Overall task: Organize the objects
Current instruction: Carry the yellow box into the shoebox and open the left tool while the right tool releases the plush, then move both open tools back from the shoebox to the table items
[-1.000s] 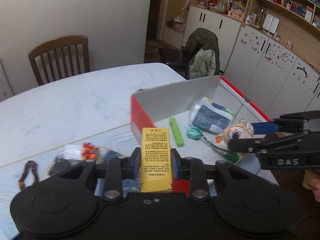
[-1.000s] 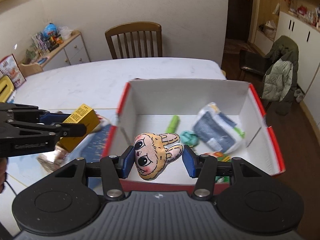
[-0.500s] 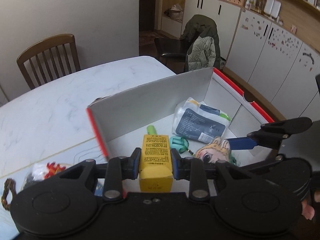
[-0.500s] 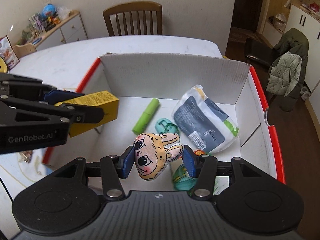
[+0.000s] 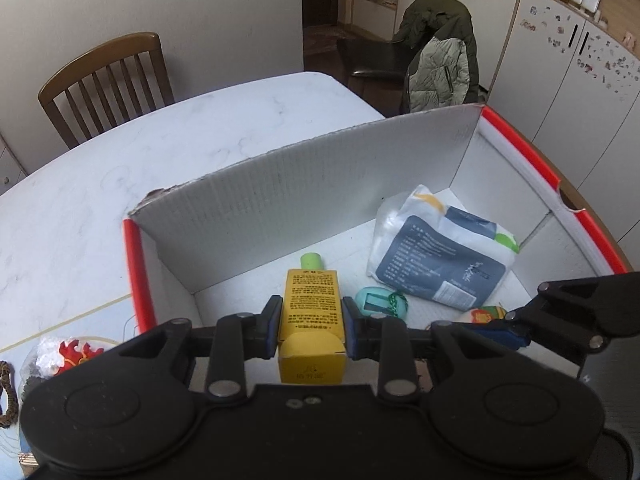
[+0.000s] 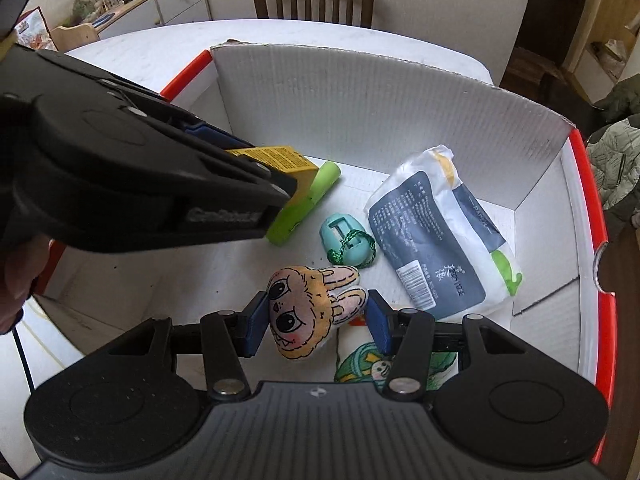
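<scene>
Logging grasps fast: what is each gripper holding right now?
Left gripper: closed on the yellow box.
Right gripper: closed on the bunny plush.

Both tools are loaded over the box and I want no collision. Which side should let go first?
Probably the right: its tool holds the bunny plush over bare floor of the box. The left tool holds the yellow carton over the green tube.

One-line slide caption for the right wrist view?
Right hand-held gripper holds a bunny plush over the white box; left hand-held gripper brings a yellow carton.
</scene>
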Demonstrator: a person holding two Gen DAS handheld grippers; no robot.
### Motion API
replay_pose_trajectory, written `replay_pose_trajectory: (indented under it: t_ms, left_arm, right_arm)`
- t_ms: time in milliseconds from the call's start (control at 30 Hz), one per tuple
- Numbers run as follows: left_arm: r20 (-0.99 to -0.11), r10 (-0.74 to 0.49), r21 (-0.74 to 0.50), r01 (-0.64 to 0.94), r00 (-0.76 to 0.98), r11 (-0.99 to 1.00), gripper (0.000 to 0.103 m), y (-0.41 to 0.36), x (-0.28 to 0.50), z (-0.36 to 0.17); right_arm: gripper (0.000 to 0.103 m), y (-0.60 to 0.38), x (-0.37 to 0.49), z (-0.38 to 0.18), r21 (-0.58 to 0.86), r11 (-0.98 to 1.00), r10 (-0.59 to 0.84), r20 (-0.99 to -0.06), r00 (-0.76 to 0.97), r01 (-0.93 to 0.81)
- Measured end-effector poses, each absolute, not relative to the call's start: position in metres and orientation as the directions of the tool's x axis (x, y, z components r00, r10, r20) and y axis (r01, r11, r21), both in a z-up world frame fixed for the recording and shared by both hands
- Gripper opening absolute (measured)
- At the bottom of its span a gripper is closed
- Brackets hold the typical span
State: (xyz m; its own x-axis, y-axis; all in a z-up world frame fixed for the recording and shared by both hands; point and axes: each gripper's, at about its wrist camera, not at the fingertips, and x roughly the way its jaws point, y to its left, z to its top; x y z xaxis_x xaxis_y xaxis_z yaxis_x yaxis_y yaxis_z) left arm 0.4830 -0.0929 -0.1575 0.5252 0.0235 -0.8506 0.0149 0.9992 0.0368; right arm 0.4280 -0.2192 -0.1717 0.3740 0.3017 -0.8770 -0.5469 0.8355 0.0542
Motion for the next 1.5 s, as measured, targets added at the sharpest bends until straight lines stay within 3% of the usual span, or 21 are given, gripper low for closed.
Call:
replay_pose_trajectory:
  t_ms: [467,600,733,1200,1500]
  left_arm:
    - [-0.912,0.050,0.051,-0.008,0.407,0.999,0.031,-0.090,0.503,-0.179]
    - [-0.921,0.043,0.044,-0.007,0.388,0.999,0.035,-0.089,0.503,-0.181]
    - [-0.921,0.038,0.040,-0.005,0.388,0.999,0.035,-0.088,0.503,-0.180]
    - [-0.886,-0.016,-0.016,0.004,0.464,1.000,0.058,-0.091,0.481,-0.154]
    - [-0.842,-0.023,-0.024,0.006,0.538,1.000,0.060,-0.092,0.455,-0.124]
  right_arm:
    - [0.054,-0.218,0.434,-0.173,0.066,0.822,0.312,-0.883,0.350,-0.566]
    - [0.066,-0.220,0.433,-0.171,0.056,0.824,0.304,-0.884,0.356,-0.564]
    - [0.067,-0.224,0.430,-0.168,0.060,0.824,0.310,-0.880,0.360,-0.563]
    - [0.069,-0.256,0.413,-0.138,0.099,0.846,0.351,-0.844,0.406,-0.524]
    - [0.069,-0.271,0.402,-0.114,0.129,0.859,0.384,-0.802,0.458,-0.495]
